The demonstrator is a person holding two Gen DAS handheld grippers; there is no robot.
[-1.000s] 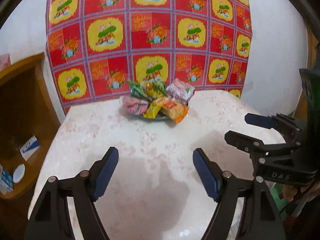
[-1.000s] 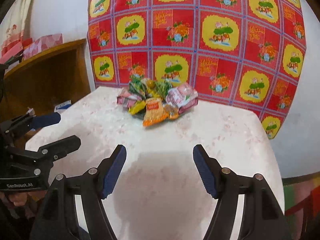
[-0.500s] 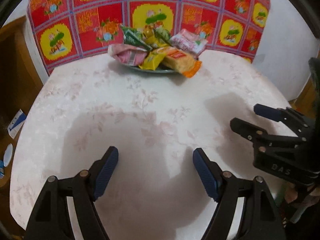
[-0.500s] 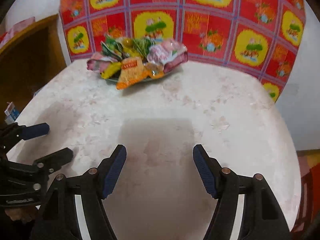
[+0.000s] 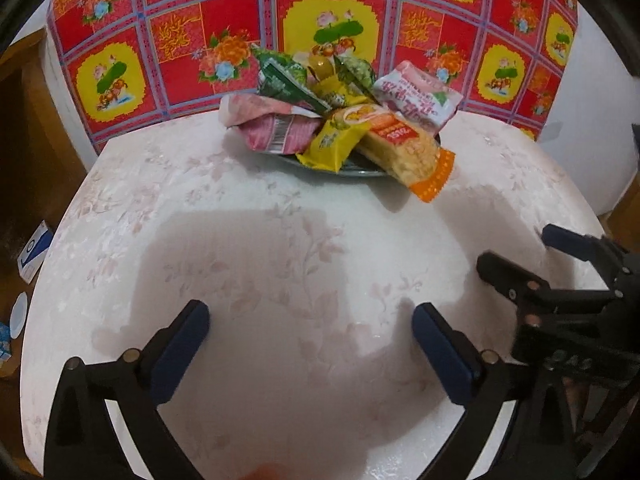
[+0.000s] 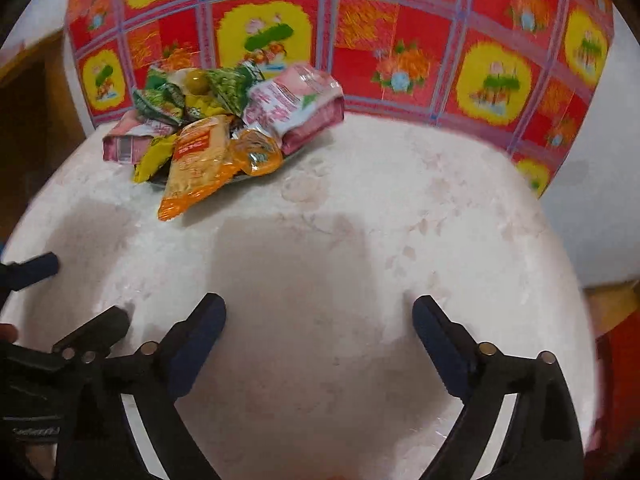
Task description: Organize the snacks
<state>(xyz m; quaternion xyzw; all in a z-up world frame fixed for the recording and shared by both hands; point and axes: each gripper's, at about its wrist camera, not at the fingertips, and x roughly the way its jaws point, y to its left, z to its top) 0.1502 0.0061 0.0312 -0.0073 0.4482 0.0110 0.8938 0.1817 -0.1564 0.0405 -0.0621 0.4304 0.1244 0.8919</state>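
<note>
Your left claw [image 5: 310, 336] is spreading its blue-padded jaws, with nothing between them but bare cloth. Your right claw [image 6: 318, 328] is doing the same: jaws widening, nothing between them. Both hover over the near part of the tabletop [image 5: 280, 240], which is covered in a pale pink cloth with a faint floral pattern, and both point down and forward toward the far edge. In the left view you can see your right claw [image 5: 516, 256] off to the right side, above the tabletop's right edge; in the right view your left claw [image 6: 80, 300] sits at the lower left.

Well ahead of both claws, near the far edge of the tabletop, the heap of wrapped snacks [image 5: 340, 116] lies on a shallow dark dish [image 5: 360, 170]. The orange-and-clear packet of pale biscuits [image 5: 404, 152] hangs over the dish's near rim toward you. Beside it lies a yellow packet [image 5: 332, 142], with pink packets [image 5: 276, 130] at either side and green ones [image 5: 280, 76] piled at the back.

Behind the heap hangs a red-and-yellow flower-patterned sheet [image 5: 328, 12]. A brown wooden shelf [image 5: 24, 160] stands to the left of the tabletop.
</note>
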